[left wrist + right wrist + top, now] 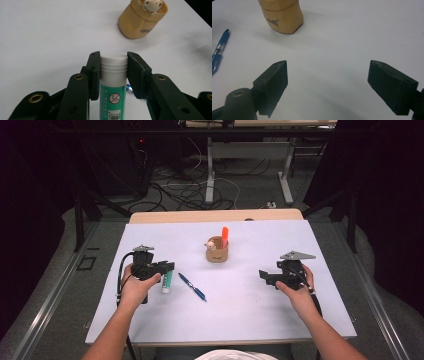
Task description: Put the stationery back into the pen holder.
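A green glue stick [113, 97] with a white cap lies lengthwise between the jaws of my left gripper [113, 58], whose pads press on the cap from both sides. From above, the glue stick [166, 282] hangs toward the person below the left gripper [170, 267]. A tan cup [217, 252] stands mid-table holding an orange marker [225, 236] and a small pale figure. A blue pen [192, 287] lies just right of the glue stick. My right gripper [261, 275] is held at the right, open, with bare table between its jaws [328, 72].
The white table top [250, 315] has a wooden strip along its far edge. In the right gripper view the tan cup [283, 16] is ahead to the left and the blue pen [219, 50] at the left edge. Cables and desk legs lie on the floor beyond.
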